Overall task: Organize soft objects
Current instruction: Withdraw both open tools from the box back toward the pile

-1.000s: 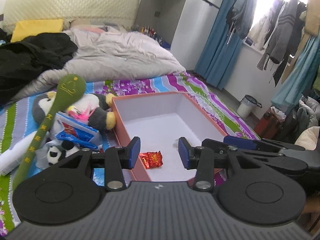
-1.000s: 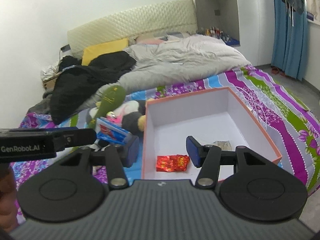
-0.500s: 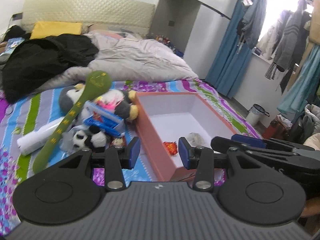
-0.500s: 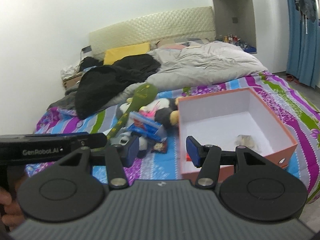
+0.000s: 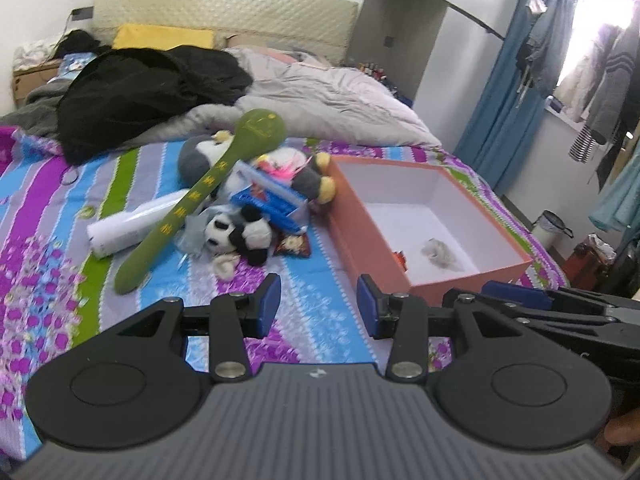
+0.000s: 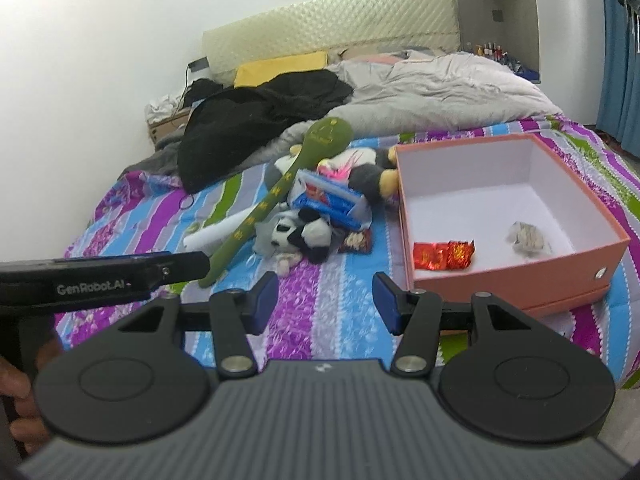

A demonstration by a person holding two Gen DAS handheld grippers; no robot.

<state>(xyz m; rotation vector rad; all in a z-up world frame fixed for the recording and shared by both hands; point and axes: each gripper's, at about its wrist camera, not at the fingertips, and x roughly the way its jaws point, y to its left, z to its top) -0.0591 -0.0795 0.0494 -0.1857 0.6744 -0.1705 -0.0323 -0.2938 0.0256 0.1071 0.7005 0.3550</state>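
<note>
Two grippers hover above the near part of a bed (image 5: pixel 48 216) spread with a striped, flowered quilt; a bare strip of that quilt lies between them and the things further in. The left gripper (image 5: pixel 318 310) has its jaws released and holds nothing; the right gripper (image 6: pixel 325 303) likewise has its jaws spread wide and empty, with the left tool's black body crossing the left of its view.

From the left, a white roll (image 5: pixel 132 226) lies under a long green padded spoon-shaped cushion (image 5: pixel 208 196) with yellow characters along its handle; beside them sits a small fuzzy panda plush (image 5: pixel 240 236), a blue packet (image 5: pixel 272 204) leaning over it, a grey penguin plush (image 5: pixel 200 156) behind, and a small dark patterned pouch (image 5: pixel 294 245) just beside the panda. A black garment (image 5: pixel 148 92) and a rumpled grey duvet (image 5: pixel 332 100) fill the far end.

To the right, touching the penguin's yellow foot, stands an open square orange box (image 6: pixel 516 276) with smooth white inner walls; inside lie a crinkled red foil wrapper (image 6: pixel 443 255) near the front wall and a greyish crumpled piece (image 6: pixel 528 237) well apart from it.
</note>
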